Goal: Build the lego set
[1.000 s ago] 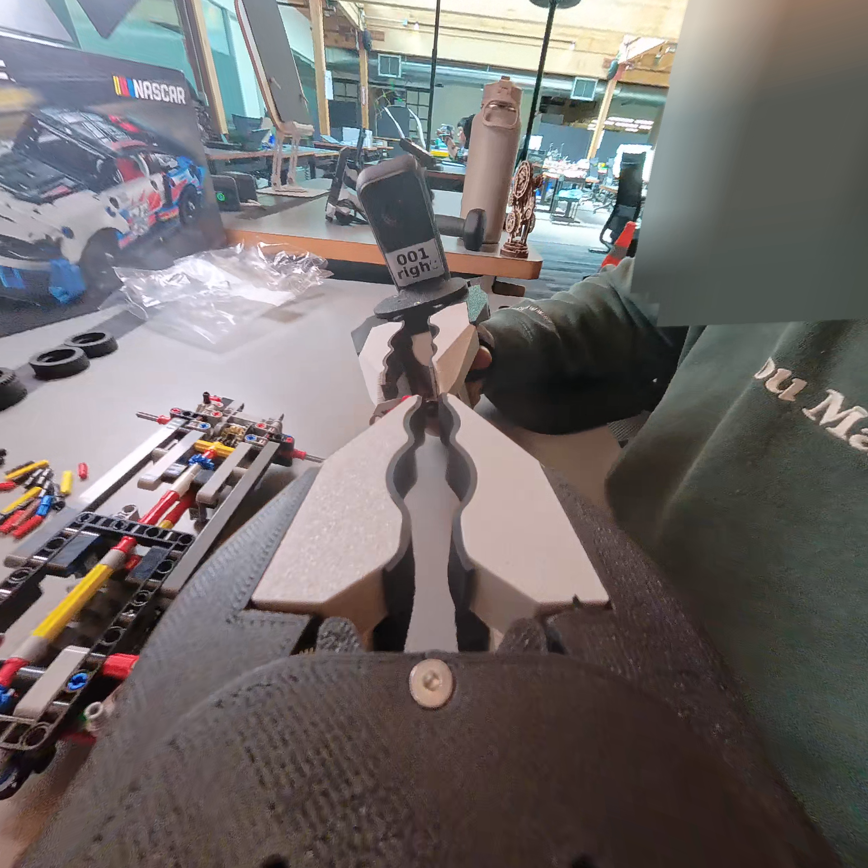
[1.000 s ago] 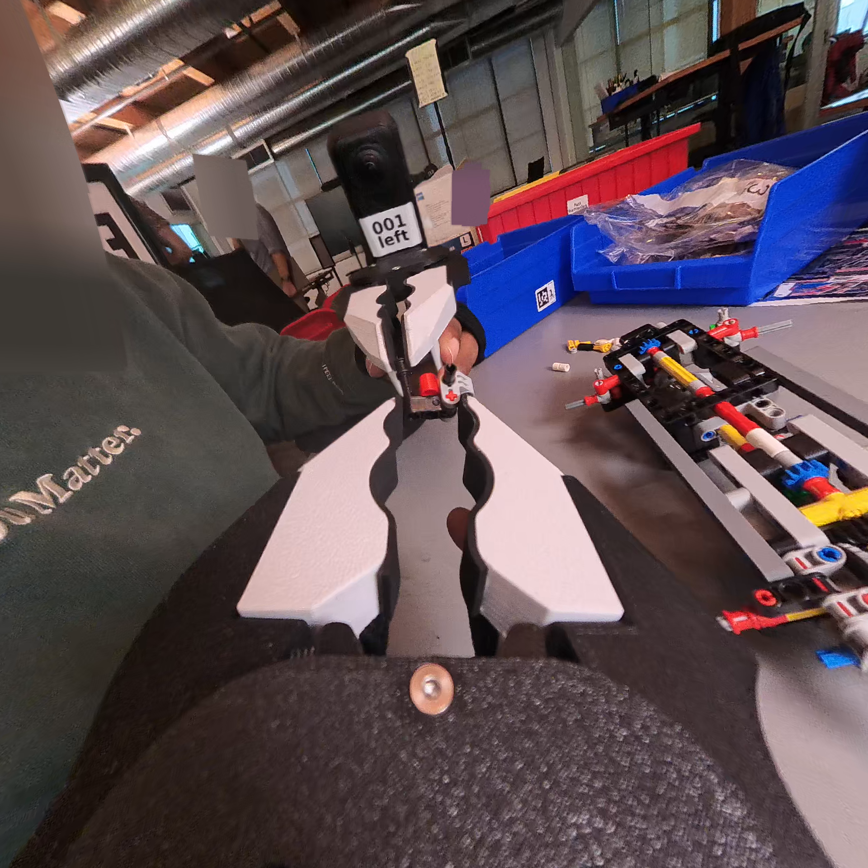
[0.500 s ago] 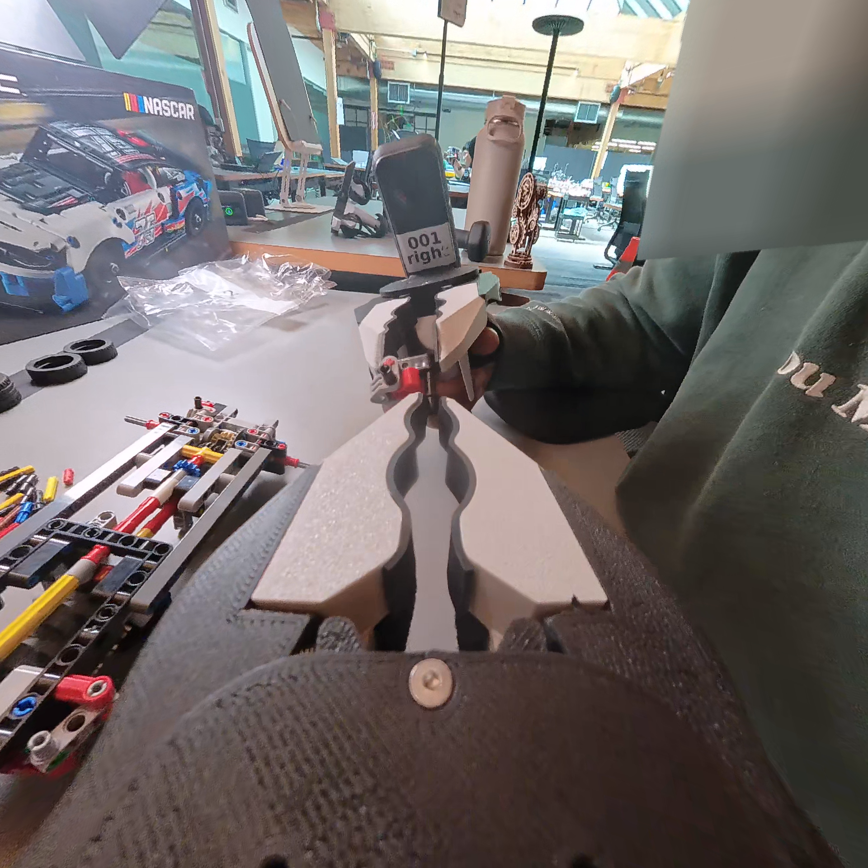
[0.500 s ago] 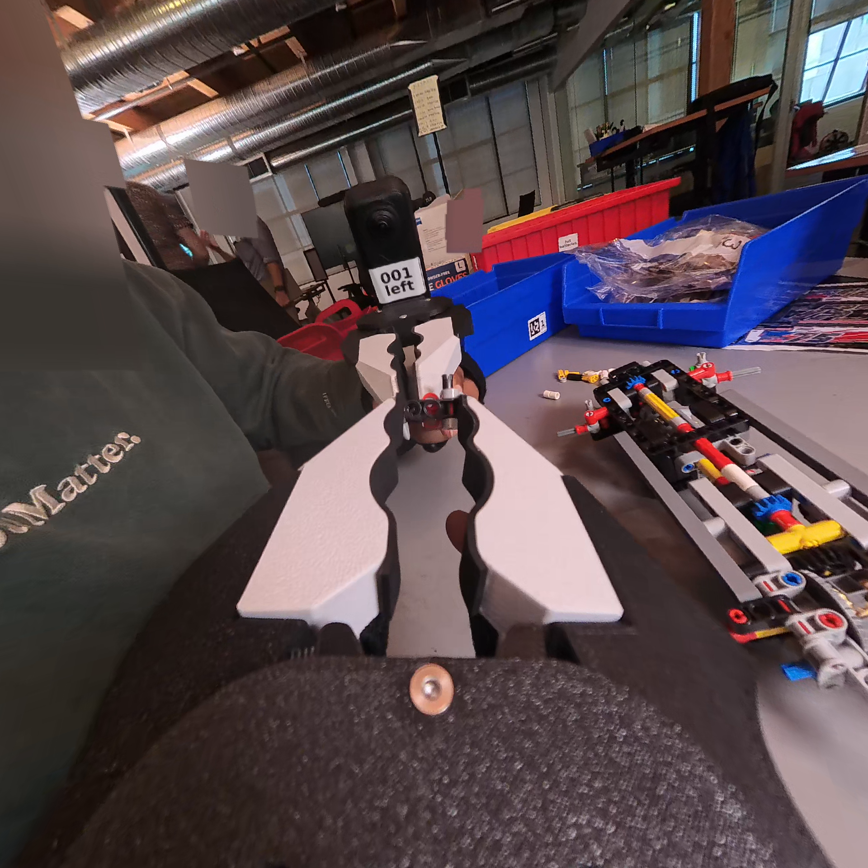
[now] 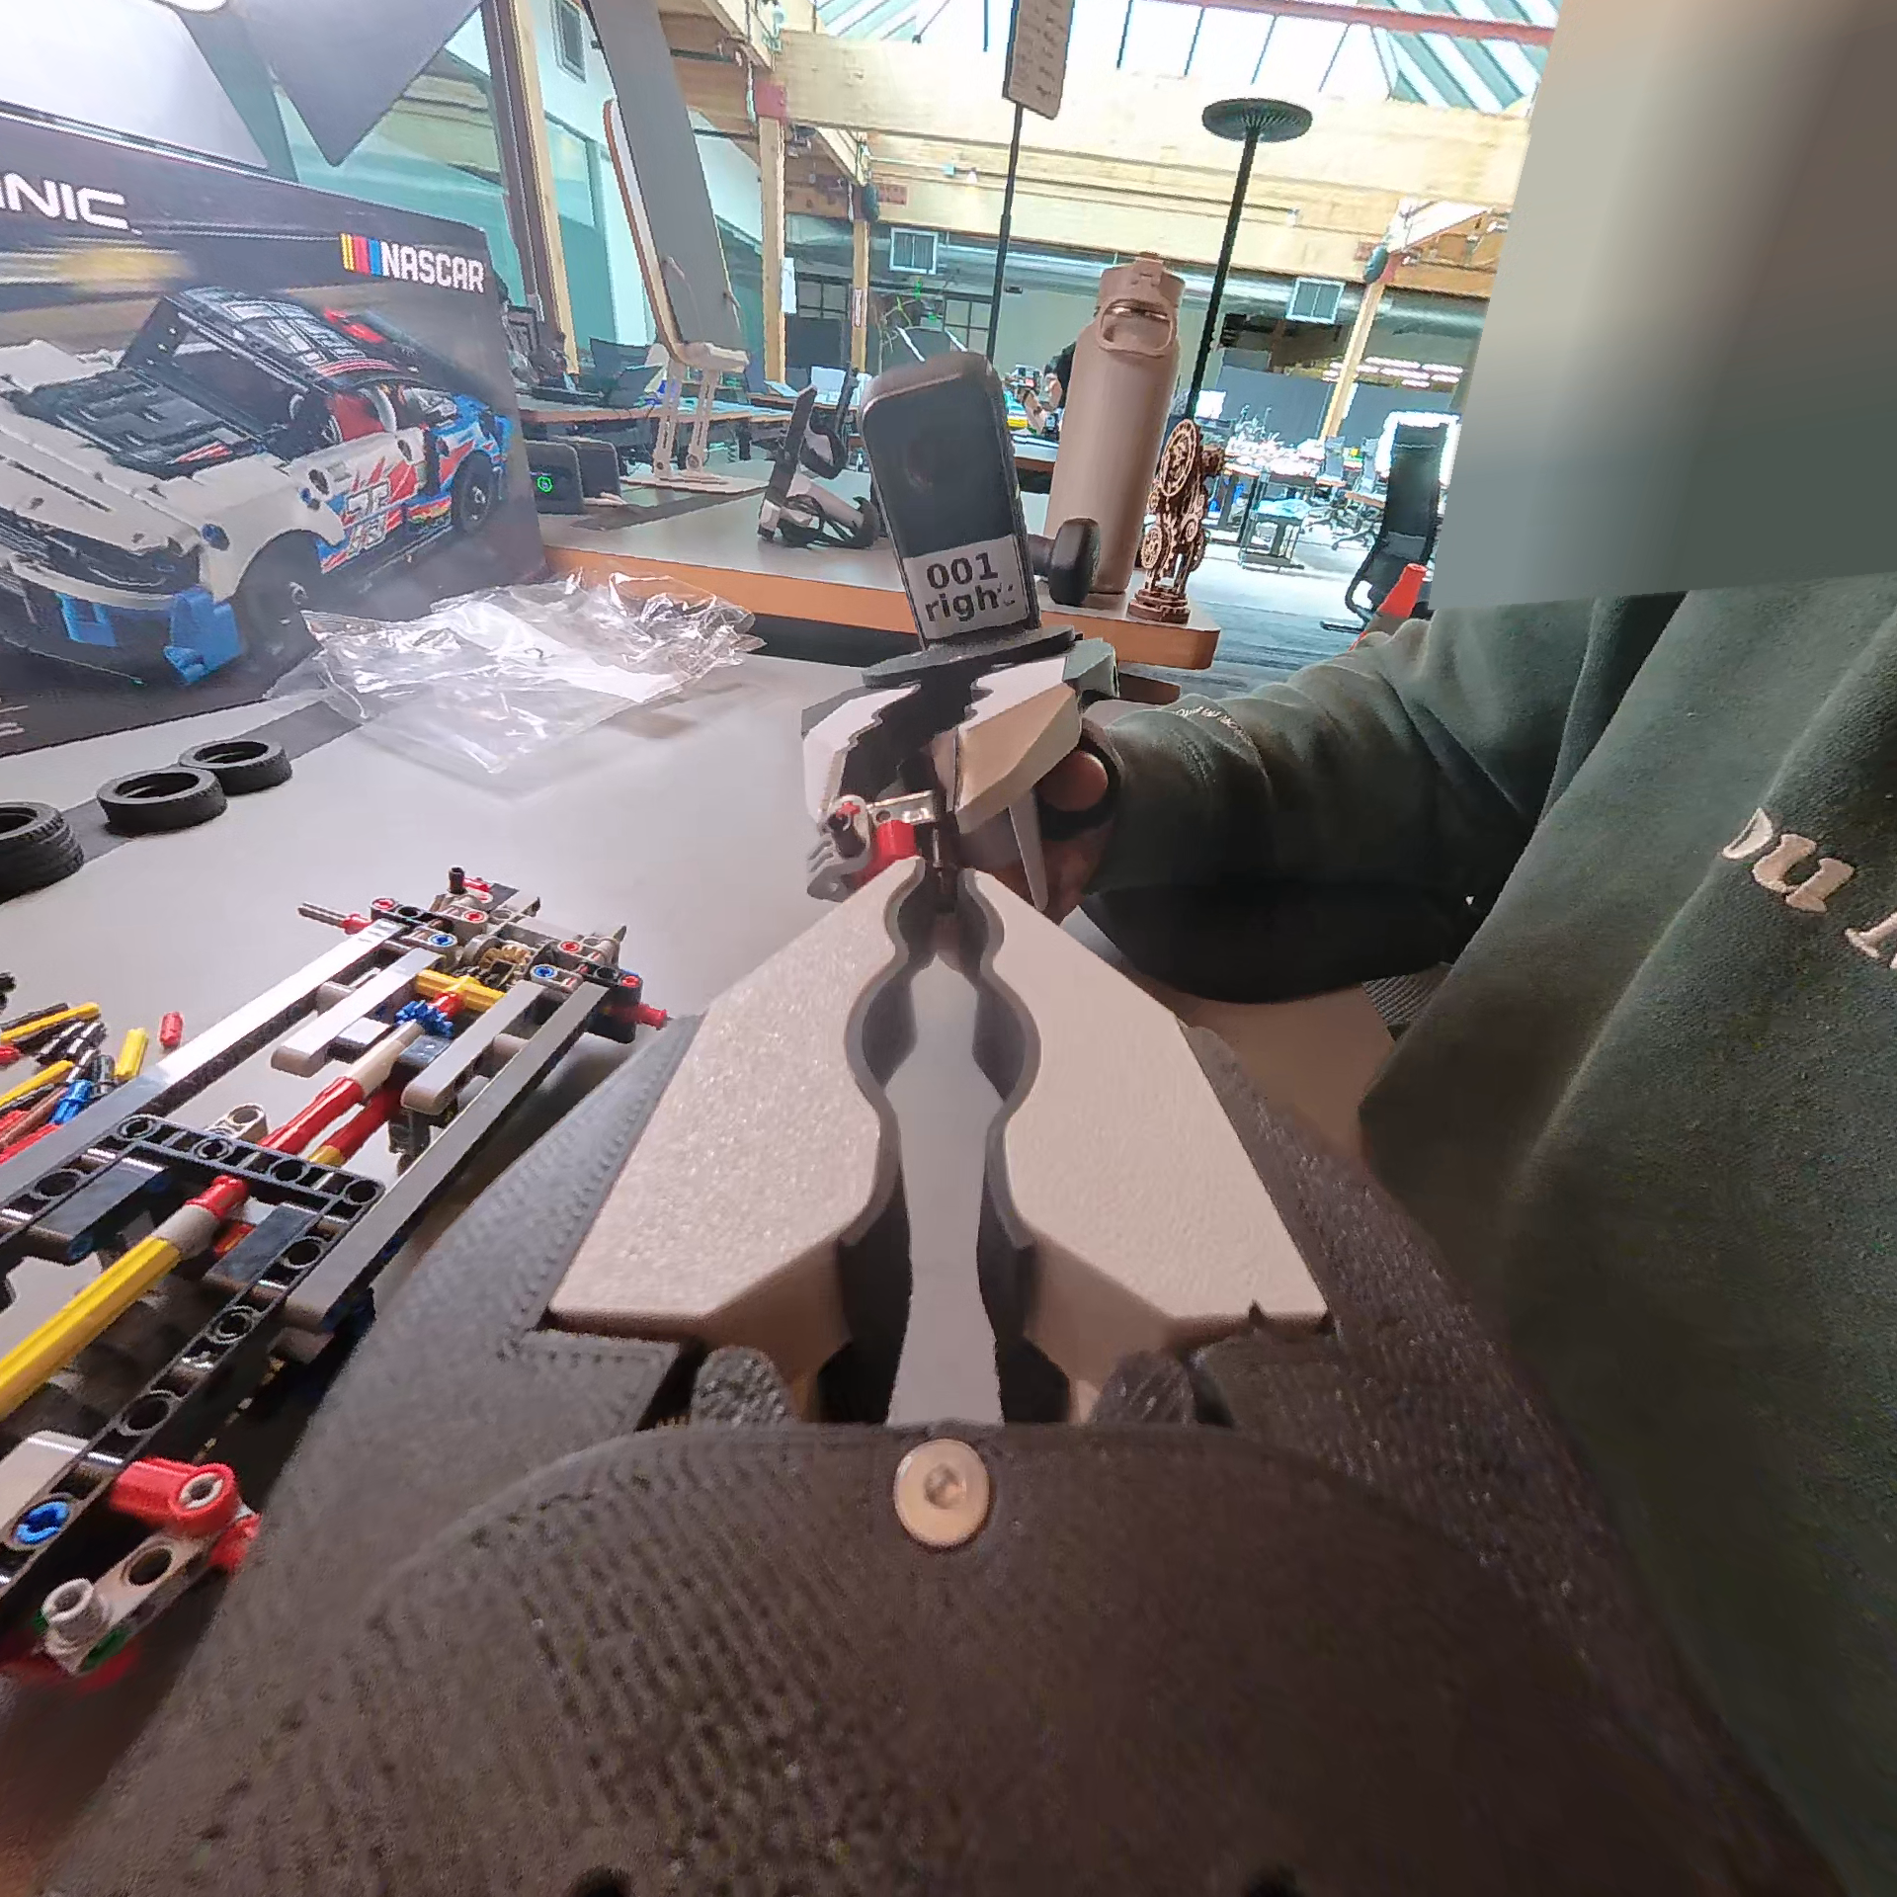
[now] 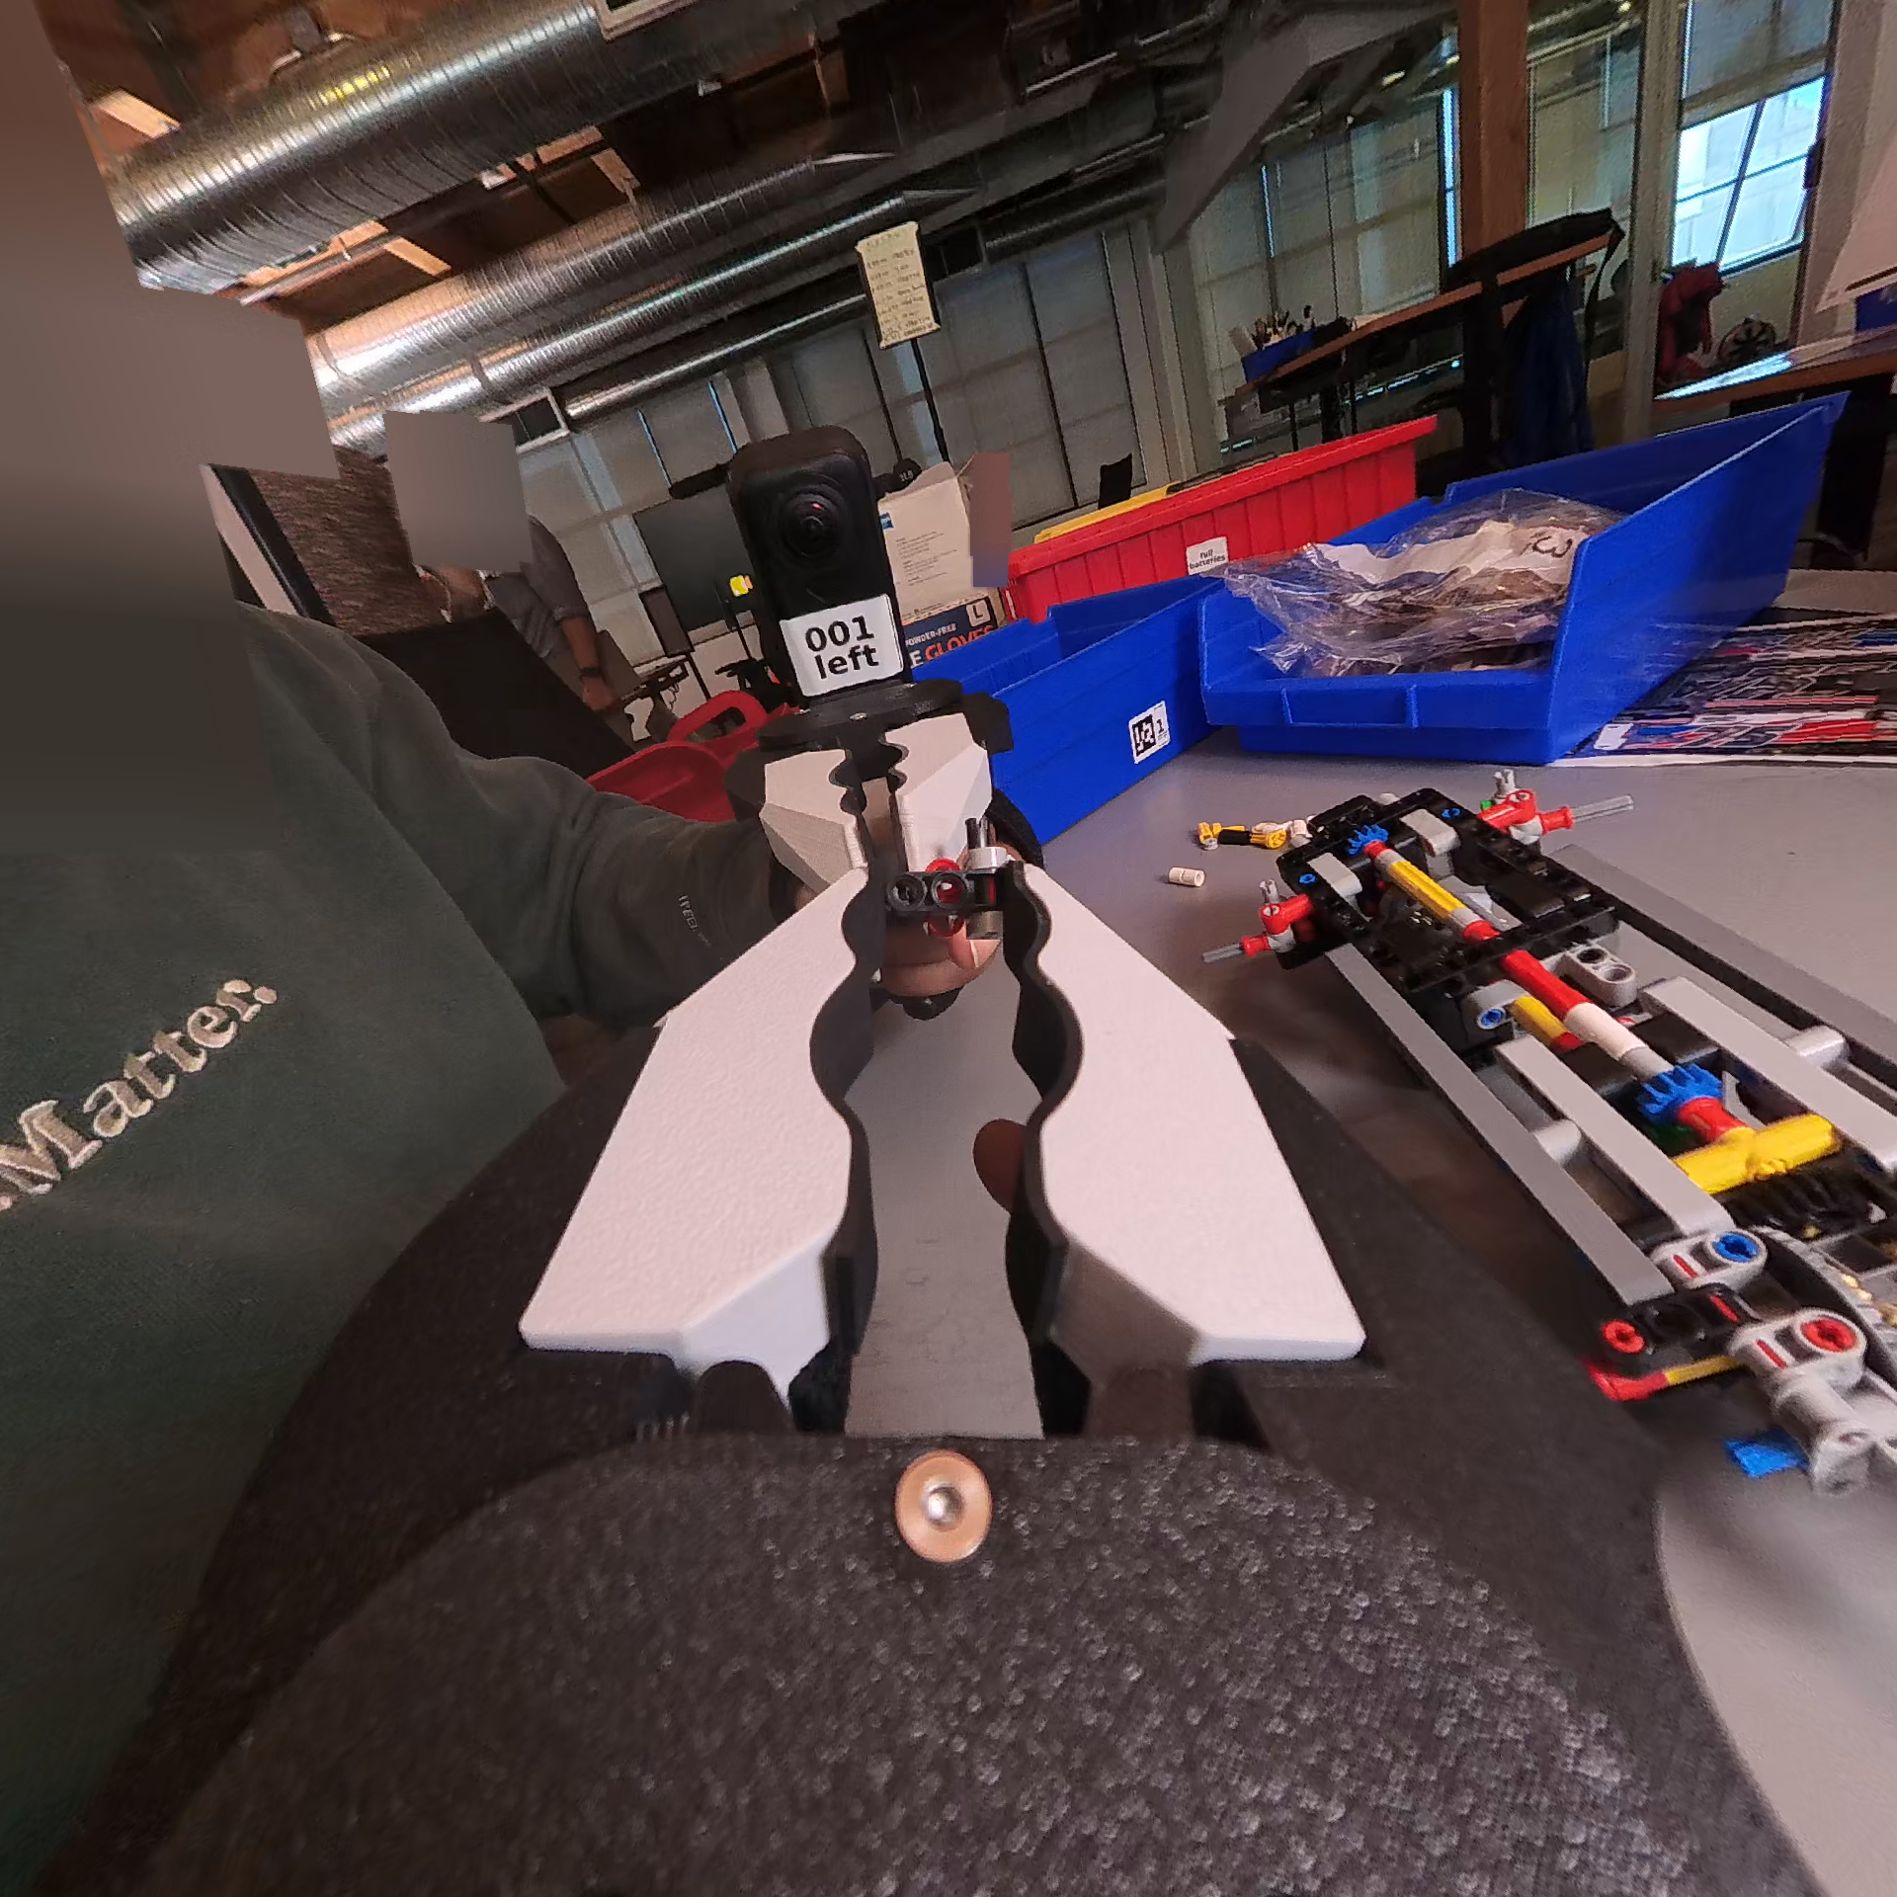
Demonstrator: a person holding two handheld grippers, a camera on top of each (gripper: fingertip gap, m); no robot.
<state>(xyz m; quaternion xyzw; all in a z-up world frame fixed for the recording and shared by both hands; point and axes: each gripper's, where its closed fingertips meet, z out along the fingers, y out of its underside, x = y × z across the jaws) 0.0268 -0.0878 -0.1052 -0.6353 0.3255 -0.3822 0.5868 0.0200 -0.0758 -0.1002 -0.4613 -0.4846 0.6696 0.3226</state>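
A large open workshop with exposed ducts, wooden beams and rows of desks lies behind a grey table (image 5: 657,821) where the build is laid out. In the left wrist view, the long lego chassis (image 5: 308,1109) lies flat on the table to the left, its grey beams and black frames carrying red, yellow and blue pins. Loose pins (image 5: 62,1047) are scattered at its far left, black tyres (image 5: 164,796) sit farther back, and a crumpled clear plastic bag (image 5: 513,667) lies in front of the set's box (image 5: 226,411).

The two grippers meet tip to tip above the table's near edge, in front of a person in a green sweatshirt (image 5: 1642,1027). The left gripper (image 5: 936,891) has its fingers nearly pressed together, pinching a thin part of the small sub-assembly (image 5: 873,837), a red, grey and black cluster raised off the table. In the right wrist view, the right gripper (image 6: 942,891) has its fingers drawn in around that same sub-assembly (image 6: 944,888), and the tips touch its two ends. Both grippers hold it at once.

In that same view, the chassis (image 6: 1540,1027) runs along the right side, well apart from the held piece. Beyond it stand blue bins (image 6: 1488,636), one holding a bag of parts (image 6: 1417,601), with a red bin (image 6: 1232,513) behind. A small white piece (image 6: 1186,876) lies alone on the table near the chassis's far end.
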